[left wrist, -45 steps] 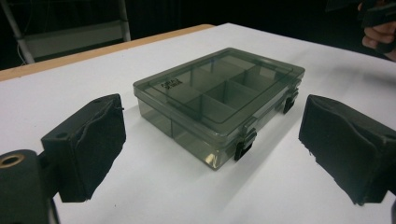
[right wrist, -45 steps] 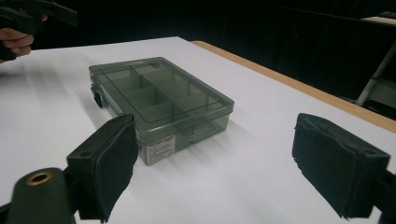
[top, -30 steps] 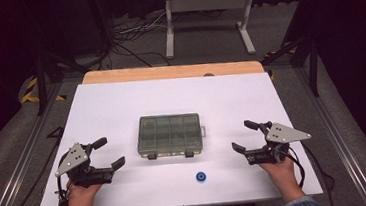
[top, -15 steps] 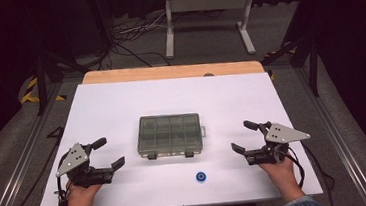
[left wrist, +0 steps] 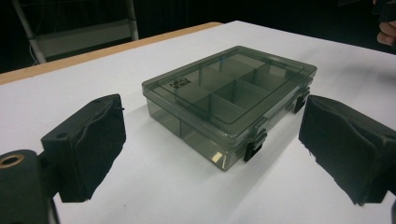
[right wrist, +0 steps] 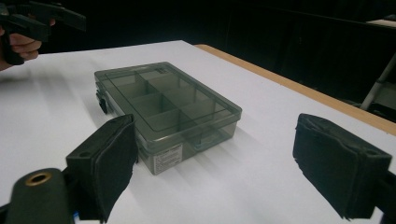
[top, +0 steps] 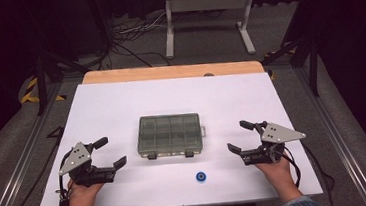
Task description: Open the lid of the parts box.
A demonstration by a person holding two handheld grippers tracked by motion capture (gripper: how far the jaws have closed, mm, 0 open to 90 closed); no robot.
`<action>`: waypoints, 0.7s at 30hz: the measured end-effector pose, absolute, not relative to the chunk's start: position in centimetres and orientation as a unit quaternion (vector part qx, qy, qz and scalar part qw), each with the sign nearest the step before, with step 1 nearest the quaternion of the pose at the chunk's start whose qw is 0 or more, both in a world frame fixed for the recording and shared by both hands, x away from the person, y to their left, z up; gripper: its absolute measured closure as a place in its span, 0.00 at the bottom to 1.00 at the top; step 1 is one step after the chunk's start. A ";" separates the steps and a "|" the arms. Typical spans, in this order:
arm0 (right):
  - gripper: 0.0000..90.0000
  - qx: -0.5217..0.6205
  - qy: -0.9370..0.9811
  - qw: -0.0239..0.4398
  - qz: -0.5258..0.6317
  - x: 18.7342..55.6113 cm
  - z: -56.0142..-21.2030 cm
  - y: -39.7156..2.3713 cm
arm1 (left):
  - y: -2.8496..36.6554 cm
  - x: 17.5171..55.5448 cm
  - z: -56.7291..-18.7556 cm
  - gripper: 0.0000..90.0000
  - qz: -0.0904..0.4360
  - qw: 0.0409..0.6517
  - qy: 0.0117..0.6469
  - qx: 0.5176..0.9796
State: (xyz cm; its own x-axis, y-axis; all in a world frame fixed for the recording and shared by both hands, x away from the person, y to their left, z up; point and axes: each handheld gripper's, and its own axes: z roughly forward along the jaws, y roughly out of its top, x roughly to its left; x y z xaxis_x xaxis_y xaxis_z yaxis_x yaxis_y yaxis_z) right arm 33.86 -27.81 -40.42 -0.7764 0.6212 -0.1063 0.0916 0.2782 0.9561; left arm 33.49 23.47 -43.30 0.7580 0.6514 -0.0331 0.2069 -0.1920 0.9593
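Compartment box [top: 170, 134] is lying closed between your grippers, well apart from both; you're holding left gripper [top: 106, 152] and right gripper [top: 238, 136] released, empty.

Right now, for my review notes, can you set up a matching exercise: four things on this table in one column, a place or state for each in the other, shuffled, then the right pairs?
Things:
1. compartment box
2. blue ring
3. left gripper
4. right gripper

Places or states:
A. open, at the table's right side
B. lid shut, mid-table
C. open, at the table's left side
D. lying near the front edge, in front of the box

Pairs: 1-B, 2-D, 3-C, 4-A
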 end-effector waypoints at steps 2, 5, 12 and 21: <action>0.16 0.232 0.764 0.236 0.554 34.0 -40.3 -27.5 | 23.2 33.7 -43.2 0.09 0.195 0.568 0.285 0.747; 0.16 0.230 0.765 0.227 0.557 34.3 -40.3 -26.7 | 22.8 33.9 -43.1 0.09 0.197 0.568 0.281 0.748; 0.14 0.216 0.775 0.221 0.552 35.0 -40.1 -25.5 | 21.9 34.3 -42.9 0.09 0.193 0.563 0.276 0.755; 0.11 0.220 0.777 0.205 0.552 35.9 -39.8 -24.0 | 21.4 35.0 -42.3 0.08 0.186 0.566 0.275 0.755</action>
